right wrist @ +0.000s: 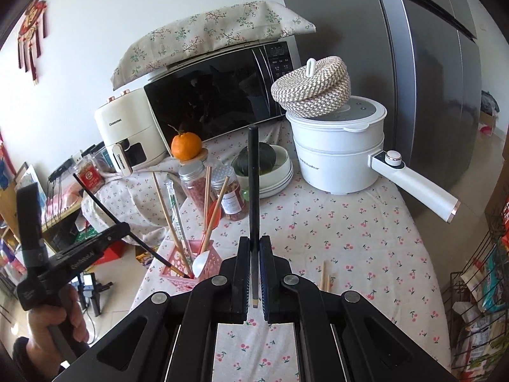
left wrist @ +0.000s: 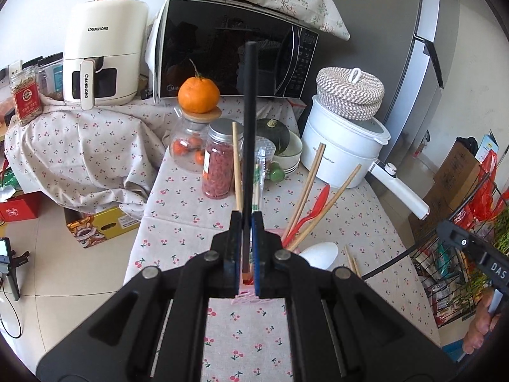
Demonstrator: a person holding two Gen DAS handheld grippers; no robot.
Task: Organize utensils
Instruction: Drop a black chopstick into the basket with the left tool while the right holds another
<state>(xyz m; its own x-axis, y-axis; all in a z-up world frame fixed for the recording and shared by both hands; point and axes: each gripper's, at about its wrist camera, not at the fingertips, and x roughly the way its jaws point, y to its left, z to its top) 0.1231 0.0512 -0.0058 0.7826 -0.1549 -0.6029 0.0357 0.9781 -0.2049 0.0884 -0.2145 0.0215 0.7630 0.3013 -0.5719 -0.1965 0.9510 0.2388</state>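
Note:
My left gripper (left wrist: 247,219) is shut on a black chopstick (left wrist: 248,133). Its lower tip reaches into the pink holder (right wrist: 178,265) at the table's left edge. The holder carries several wooden chopsticks (left wrist: 307,187), a red spoon (left wrist: 313,210) and a white spoon (right wrist: 201,262). In the right wrist view, the left gripper (right wrist: 125,227) comes in from the left with its chopstick slanting down into the holder. My right gripper (right wrist: 254,242) is shut on a second black chopstick (right wrist: 253,184), held upright above the cloth to the right of the holder. Two wooden chopsticks (right wrist: 326,278) lie loose on the cloth.
Behind the holder stand two jars (left wrist: 219,159), stacked bowls with a green squash (right wrist: 270,165), a white electric pot (right wrist: 337,156) with a long handle, a microwave (right wrist: 216,102) and an air fryer (left wrist: 105,60). A fridge (right wrist: 429,79) stands to the right and a wire rack (right wrist: 477,286) at the table's right edge.

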